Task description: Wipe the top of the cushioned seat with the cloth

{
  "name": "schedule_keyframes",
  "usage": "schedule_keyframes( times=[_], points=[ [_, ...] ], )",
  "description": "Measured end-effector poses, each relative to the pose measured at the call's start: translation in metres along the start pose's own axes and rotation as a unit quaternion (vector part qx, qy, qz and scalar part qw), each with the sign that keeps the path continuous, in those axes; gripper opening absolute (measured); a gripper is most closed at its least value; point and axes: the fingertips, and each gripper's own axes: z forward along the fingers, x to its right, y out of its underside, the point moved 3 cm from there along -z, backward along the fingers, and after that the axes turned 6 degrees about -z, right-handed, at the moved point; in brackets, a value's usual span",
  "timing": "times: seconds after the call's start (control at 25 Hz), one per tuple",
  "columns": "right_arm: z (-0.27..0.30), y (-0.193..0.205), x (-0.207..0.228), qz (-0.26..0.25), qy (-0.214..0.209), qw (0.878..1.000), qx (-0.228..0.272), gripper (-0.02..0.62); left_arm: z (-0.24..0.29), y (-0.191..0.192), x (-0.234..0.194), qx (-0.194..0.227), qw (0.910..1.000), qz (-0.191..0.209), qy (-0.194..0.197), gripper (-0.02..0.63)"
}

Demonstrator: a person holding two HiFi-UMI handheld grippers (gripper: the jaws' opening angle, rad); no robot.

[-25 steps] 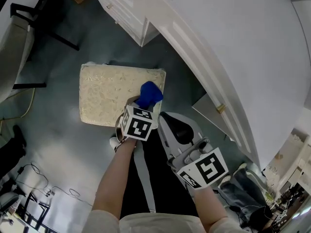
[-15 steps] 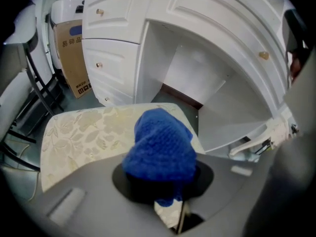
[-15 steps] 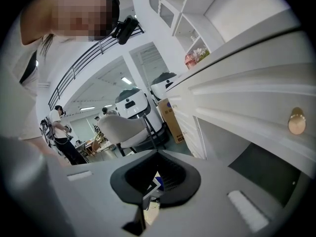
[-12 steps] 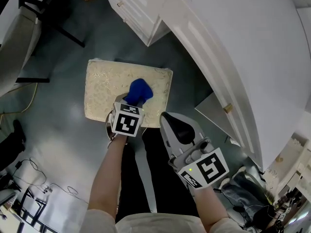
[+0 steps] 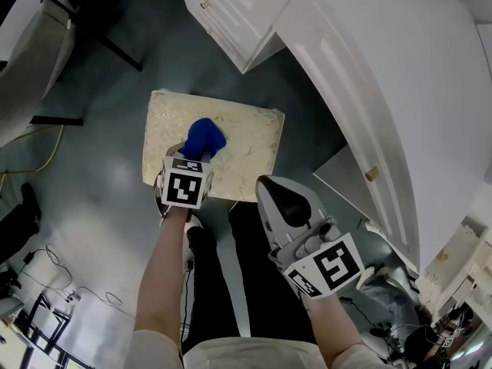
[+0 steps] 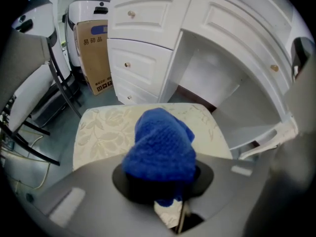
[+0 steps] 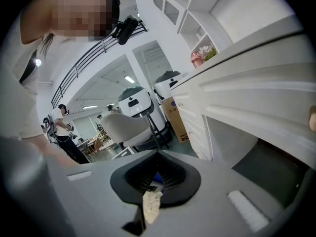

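Note:
The cushioned seat (image 5: 246,141) is a cream, leaf-patterned square pad low on the grey floor, also seen in the left gripper view (image 6: 101,130). A bunched blue cloth (image 5: 204,137) rests on its top, left of the middle. My left gripper (image 5: 197,154) is shut on the cloth (image 6: 160,144) and holds it down on the seat; the cloth hides its fingertips (image 6: 160,181). My right gripper (image 5: 281,204) hangs shut and empty near my legs, off the seat's near right corner; in its own view (image 7: 155,184) only a sliver of seat shows under the jaws.
A white desk with drawers (image 5: 231,14) curves along the far and right side, close to the seat. A cardboard box (image 6: 96,58) and a chair on black legs (image 5: 73,21) stand at the far left. Cables (image 5: 69,290) lie on the floor. A person (image 7: 61,125) stands far off.
My left gripper has dragged the blue cloth leftward across the seat top, from near its right edge to left of the middle. The right gripper has stayed put.

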Motion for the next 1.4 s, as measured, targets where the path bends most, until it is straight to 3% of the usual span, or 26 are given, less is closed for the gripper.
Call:
schedule_keyframes(
  times=[0.88, 1.4],
  points=[
    [0.027, 0.004, -0.031, -0.006, -0.012, 1.0, -0.012, -0.002, -0.024, 0.003, -0.093, 0.009, 0.9982, -0.011, -0.058, 0.077],
    [0.028, 0.008, -0.036, -0.003, -0.012, 1.0, -0.014, -0.002, -0.033, 0.004, -0.12, 0.011, 0.9959, -0.011, -0.09, 0.077]
  ],
)
